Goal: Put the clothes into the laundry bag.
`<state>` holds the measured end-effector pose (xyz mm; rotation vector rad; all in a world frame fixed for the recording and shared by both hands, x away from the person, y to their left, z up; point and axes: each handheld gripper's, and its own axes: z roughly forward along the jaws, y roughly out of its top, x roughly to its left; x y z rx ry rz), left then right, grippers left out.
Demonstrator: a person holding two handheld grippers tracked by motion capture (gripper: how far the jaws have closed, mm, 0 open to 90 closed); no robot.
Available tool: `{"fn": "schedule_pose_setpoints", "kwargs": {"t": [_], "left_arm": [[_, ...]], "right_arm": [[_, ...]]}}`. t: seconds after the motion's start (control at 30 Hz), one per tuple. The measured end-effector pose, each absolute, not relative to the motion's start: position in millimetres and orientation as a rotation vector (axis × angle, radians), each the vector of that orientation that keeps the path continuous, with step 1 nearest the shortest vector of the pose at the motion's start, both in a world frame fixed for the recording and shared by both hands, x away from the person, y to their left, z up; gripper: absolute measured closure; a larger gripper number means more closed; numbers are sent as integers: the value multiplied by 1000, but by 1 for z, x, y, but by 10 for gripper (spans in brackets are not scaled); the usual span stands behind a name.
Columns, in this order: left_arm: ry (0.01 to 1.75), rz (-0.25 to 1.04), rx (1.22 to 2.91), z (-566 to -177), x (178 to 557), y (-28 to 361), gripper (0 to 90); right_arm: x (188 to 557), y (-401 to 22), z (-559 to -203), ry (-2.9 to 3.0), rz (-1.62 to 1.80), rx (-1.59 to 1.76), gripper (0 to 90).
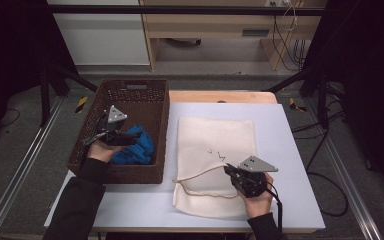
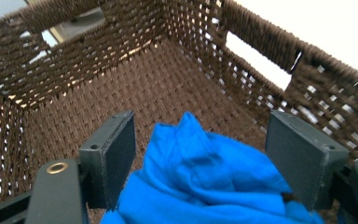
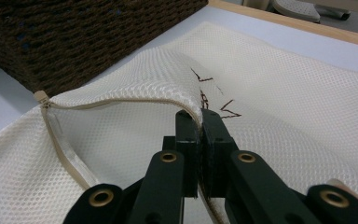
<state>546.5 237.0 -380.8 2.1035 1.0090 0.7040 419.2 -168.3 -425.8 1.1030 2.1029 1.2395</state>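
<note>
A crumpled blue cloth (image 1: 139,146) lies in the near right part of a dark brown wicker basket (image 1: 130,83). My left gripper (image 1: 128,138) reaches into the basket beside the cloth. In the left gripper view its jaws stand wide, one on each side of the blue cloth (image 2: 205,182), and the pads do not press it; the left gripper (image 2: 203,128) is open. A cream mesh bag (image 1: 215,135) with a zipper lies flat on the table. My right gripper (image 1: 228,171) is shut on the bag's upper layer at the zipper edge (image 3: 121,101), lifting it into a ridge (image 3: 189,100).
The basket (image 3: 74,32) stands at the table's left, its wall close to the bag's left edge. The pale blue table top (image 1: 290,150) runs on to the right of the bag. A dark scribble (image 1: 216,154) marks the bag. Cables lie on the floor at right.
</note>
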Motion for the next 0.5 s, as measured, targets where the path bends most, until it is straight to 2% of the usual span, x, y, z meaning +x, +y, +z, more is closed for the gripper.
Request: {"fn": "schedule_pose_setpoints", "kwargs": {"t": [0.5], "left_arm": [[1100,614,2301,-409,560,231,218]], "right_arm": [[419,-167,-427,2114,1230,1111,865]]}}
